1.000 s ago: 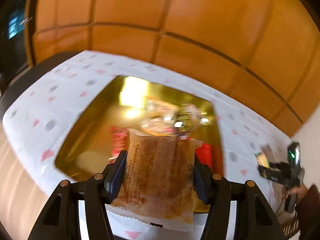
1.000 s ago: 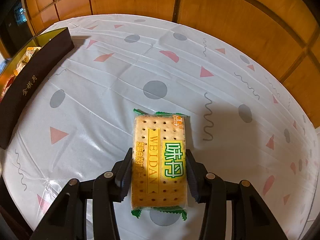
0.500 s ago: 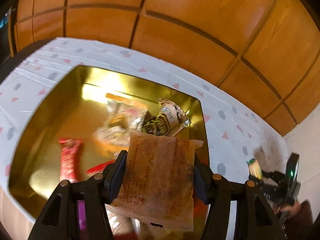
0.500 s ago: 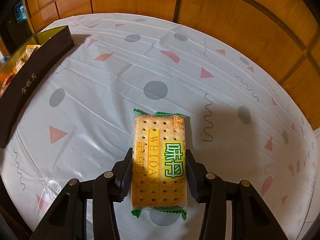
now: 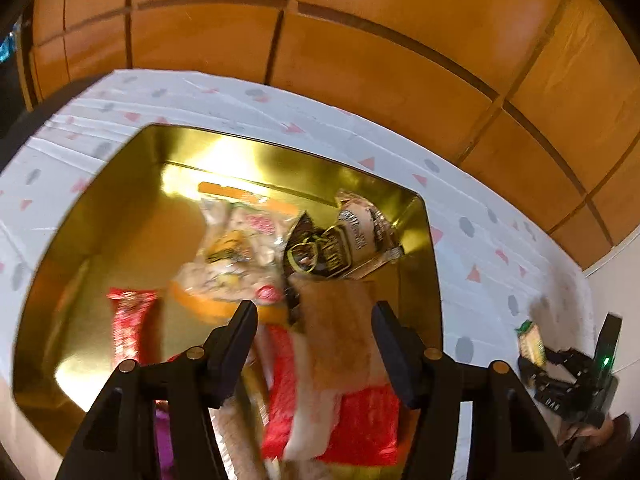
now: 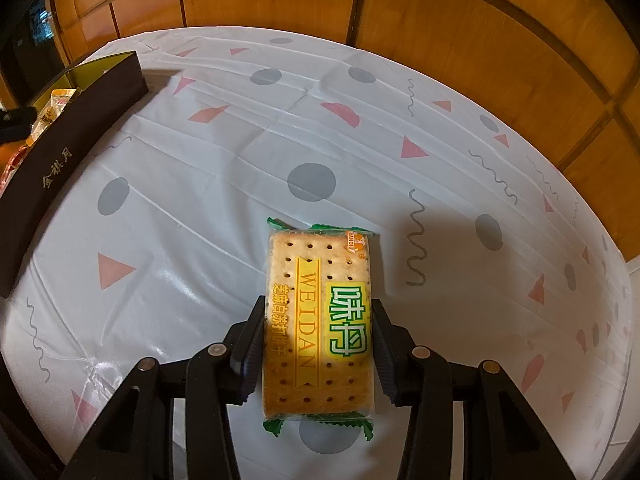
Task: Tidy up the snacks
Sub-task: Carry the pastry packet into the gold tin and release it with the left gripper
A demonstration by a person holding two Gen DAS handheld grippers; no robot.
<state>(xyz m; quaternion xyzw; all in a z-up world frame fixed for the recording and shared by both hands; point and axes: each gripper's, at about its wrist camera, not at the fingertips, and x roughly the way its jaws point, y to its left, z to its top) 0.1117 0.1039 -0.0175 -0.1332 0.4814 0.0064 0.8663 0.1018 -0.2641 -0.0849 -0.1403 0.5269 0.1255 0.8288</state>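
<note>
My left gripper point(image 5: 312, 320) hangs over the gold-lined box point(image 5: 120, 208), pointing down into it. A brown snack packet point(image 5: 340, 332) is blurred and lies against the right finger only. A gap shows between it and the left finger point(image 5: 240, 332), so the pads do not press on it. Below it in the box lie red point(image 5: 132, 332), clear point(image 5: 236, 252) and dark point(image 5: 332, 248) wrapped snacks. My right gripper point(image 6: 318, 320) is shut on a green-edged cracker packet point(image 6: 320, 280) marked WEIDAN, held just above the patterned tablecloth point(image 6: 200, 200).
The box's dark outer wall point(image 6: 80, 132) stands at the far left of the right wrist view. The round table's edge curves close to a wooden panelled wall point(image 6: 480, 40). In the left wrist view the right gripper point(image 5: 560, 376) appears at lower right.
The left gripper moved in over the box and lower. The brown packet, earlier gripped across its full width, has slipped toward the right finger. The right gripper and its cracker packet stayed still.
</note>
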